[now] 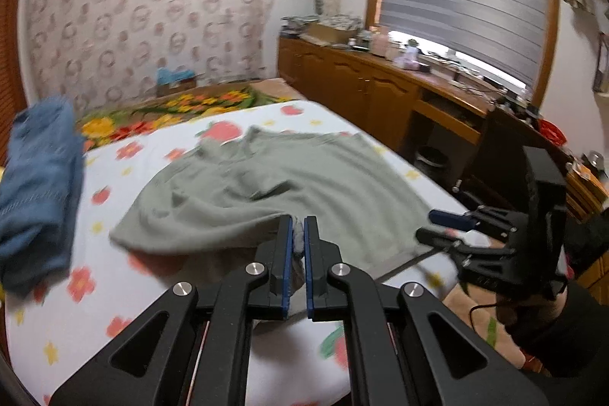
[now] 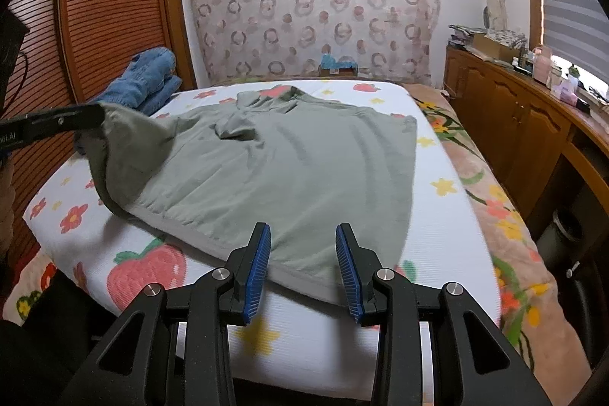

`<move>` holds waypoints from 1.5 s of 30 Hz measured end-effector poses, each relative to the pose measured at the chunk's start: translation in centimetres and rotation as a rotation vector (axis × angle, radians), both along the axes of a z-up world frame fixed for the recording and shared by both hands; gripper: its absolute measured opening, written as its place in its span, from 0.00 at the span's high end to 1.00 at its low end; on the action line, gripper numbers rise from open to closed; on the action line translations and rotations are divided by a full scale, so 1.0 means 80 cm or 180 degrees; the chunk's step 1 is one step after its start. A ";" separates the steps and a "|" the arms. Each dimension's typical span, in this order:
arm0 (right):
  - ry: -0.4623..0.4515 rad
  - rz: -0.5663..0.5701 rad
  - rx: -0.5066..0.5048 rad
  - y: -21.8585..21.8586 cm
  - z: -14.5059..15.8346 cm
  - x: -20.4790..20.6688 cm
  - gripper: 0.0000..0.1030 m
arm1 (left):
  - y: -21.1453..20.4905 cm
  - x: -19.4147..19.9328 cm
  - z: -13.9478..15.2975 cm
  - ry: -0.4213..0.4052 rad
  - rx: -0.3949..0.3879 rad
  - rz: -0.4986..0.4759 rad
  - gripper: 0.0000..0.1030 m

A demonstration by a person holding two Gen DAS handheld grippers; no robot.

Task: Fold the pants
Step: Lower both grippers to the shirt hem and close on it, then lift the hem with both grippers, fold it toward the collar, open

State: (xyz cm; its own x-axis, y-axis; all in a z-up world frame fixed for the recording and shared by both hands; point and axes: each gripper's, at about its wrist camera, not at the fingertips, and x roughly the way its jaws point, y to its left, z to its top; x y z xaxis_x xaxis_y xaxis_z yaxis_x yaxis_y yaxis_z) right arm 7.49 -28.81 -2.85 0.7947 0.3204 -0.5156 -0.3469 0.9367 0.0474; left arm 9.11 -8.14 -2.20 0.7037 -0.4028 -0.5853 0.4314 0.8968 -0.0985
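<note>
a: sage-green pants [image 2: 274,158] spread across the middle of the white strawberry-and-flower bed cover [image 2: 144,276], waistband toward the lower edge of the right wrist view, legs running up toward the top.

b: left gripper [image 1: 298,234], seen in its own camera at lower centre, clamped tight on a bunched edge of the green cloth; only a sliver of fabric visible between the blue pads. that corner raised off the cover, a fold of cloth hanging beneath it, at the left of the right wrist view.

a: right gripper [image 2: 302,253] at lower centre of its own view, jaws partly apart, just over the near hem. fabric lying between and under the 2 blue pads, hem flat on the cover, nothing pinched. same gripper visible at the right edge of the left wrist view, low beside the cloth.

b: folded blue jeans [image 2: 146,82] at the upper left, near the slatted wooden door [image 2: 110,6], apart from the green pair. wooden cabinets [image 2: 506,117] along the right edge.
</note>
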 end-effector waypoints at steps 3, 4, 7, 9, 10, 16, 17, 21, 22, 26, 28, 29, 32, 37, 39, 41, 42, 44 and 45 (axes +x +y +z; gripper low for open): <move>-0.0003 -0.0010 0.0024 -0.004 0.001 -0.001 0.64 | -0.022 0.002 0.012 -0.0042 -0.0022 -0.0153 0.94; -0.0007 -0.0018 0.0026 -0.003 0.001 -0.002 0.64 | -0.027 0.001 0.014 -0.0050 -0.0056 -0.0197 0.94; -0.0018 -0.0037 0.0046 -0.002 -0.002 -0.005 0.64 | -0.034 -0.002 0.014 -0.0065 -0.0003 -0.0164 0.94; -0.0020 -0.0025 0.0063 -0.001 -0.003 -0.008 0.64 | -0.034 -0.002 0.010 -0.0036 0.0028 -0.0118 0.94; -0.0026 -0.0019 0.0063 0.000 -0.004 -0.009 0.64 | -0.030 -0.002 0.009 -0.0020 0.0022 -0.0095 0.93; 0.0001 0.0023 0.0101 0.002 -0.007 -0.008 0.64 | -0.011 -0.004 0.003 -0.0021 0.0018 0.0065 0.62; 0.0011 0.0038 0.0101 0.002 -0.005 -0.005 0.64 | -0.008 -0.004 0.002 -0.0020 -0.0001 0.0081 0.50; 0.0015 0.0091 0.0104 0.004 -0.004 -0.003 0.64 | 0.012 -0.006 -0.007 -0.0017 0.0006 0.0185 0.21; 0.0017 0.0105 0.0108 0.006 -0.004 -0.002 0.64 | 0.016 -0.007 -0.010 -0.0010 0.0015 0.0205 0.21; 0.0039 0.0169 0.0133 0.013 -0.002 0.000 0.64 | 0.032 -0.004 -0.031 0.0103 0.0077 0.0364 0.21; 0.0031 0.0209 0.0131 0.018 0.000 0.001 0.64 | 0.036 -0.003 -0.042 0.0145 0.0133 0.0477 0.21; 0.0022 0.0224 0.0125 0.021 0.002 0.001 0.64 | 0.038 -0.001 -0.048 0.0182 0.0145 0.0498 0.21; 0.0013 0.0288 0.0107 0.029 0.004 -0.002 0.64 | 0.039 0.004 -0.065 0.0303 0.0185 0.0521 0.21; 0.0011 0.0400 0.0047 0.037 0.006 -0.001 0.64 | 0.035 0.009 -0.088 0.0432 0.0227 0.0515 0.21; 0.0020 0.0434 0.0033 0.037 0.005 0.000 0.64 | 0.033 0.010 -0.094 0.0462 0.0266 0.0513 0.21; 0.0036 0.0478 0.0017 0.038 0.004 0.001 0.64 | 0.034 0.011 -0.101 0.0515 0.0279 0.0516 0.21; 0.0046 0.0503 0.0007 0.039 0.003 0.003 0.64 | 0.035 0.012 -0.104 0.0552 0.0277 0.0517 0.21; 0.0100 0.0576 -0.0012 0.043 -0.001 0.005 0.64 | 0.036 0.012 -0.110 0.0592 0.0267 0.0531 0.21; 0.0137 0.0598 -0.0023 0.042 -0.004 0.008 0.64 | 0.037 0.012 -0.113 0.0615 0.0253 0.0535 0.21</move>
